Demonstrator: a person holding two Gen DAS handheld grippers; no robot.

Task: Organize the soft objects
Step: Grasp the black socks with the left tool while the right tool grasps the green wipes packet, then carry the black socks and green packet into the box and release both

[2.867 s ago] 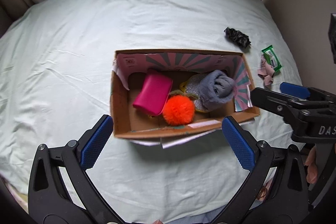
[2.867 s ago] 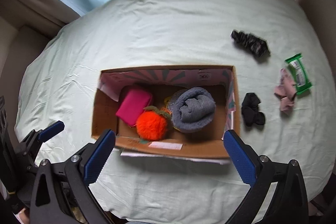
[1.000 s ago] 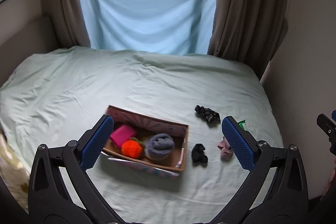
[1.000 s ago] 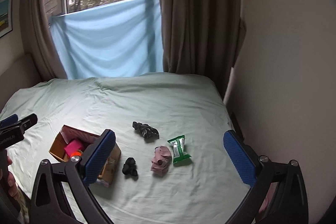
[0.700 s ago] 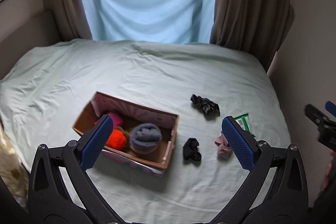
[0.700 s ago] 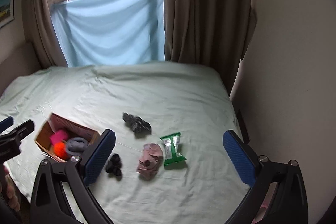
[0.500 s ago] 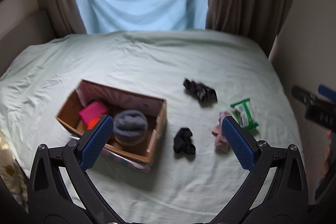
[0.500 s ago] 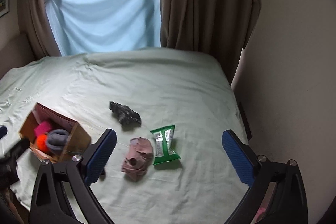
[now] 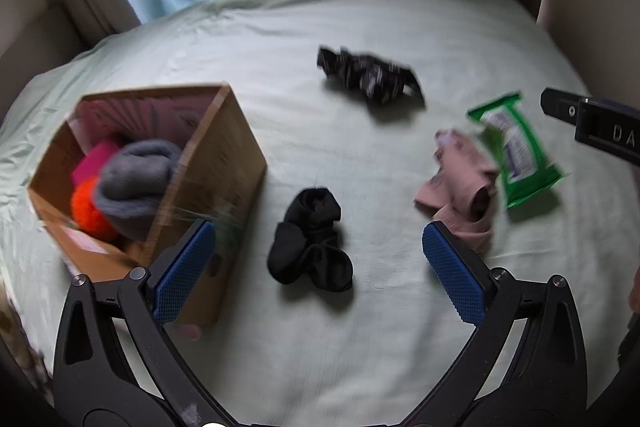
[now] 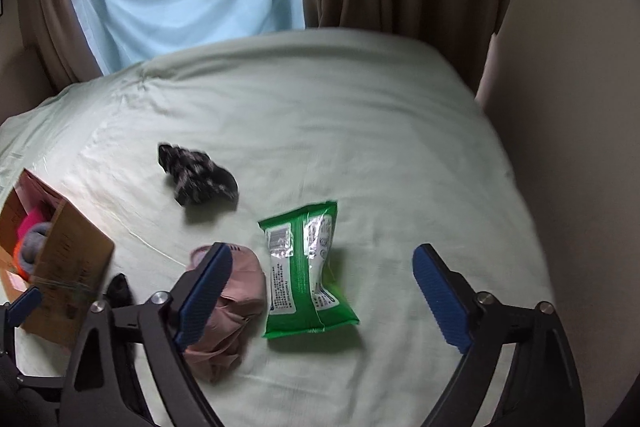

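On the pale green bed sheet (image 9: 280,39) lie a black sock bundle (image 9: 310,247), a pink cloth (image 9: 460,187), a green wipes pack (image 9: 516,151) and a dark patterned scrunchie (image 9: 370,75). My left gripper (image 9: 318,267) hangs open just above the black sock bundle, which shows between its blue pads. My right gripper (image 10: 322,291) hovers over the green wipes pack (image 10: 306,271), its jaws closing, pads still clear of it; the pink cloth (image 10: 232,307) lies under its left finger. The scrunchie (image 10: 196,175) sits farther back.
A cardboard box (image 9: 224,163) at the left holds a grey rolled cloth (image 9: 136,183), an orange pompom (image 9: 90,209) and a pink item. The right gripper's tip (image 9: 592,127) shows at the left view's right edge. Curtains, a blue drape and a wall (image 10: 568,107) border the bed.
Both grippers have come down toward the bed and shifted right, away from the box. The loose items now appear much larger and closer. The right jaws have narrowed a little.
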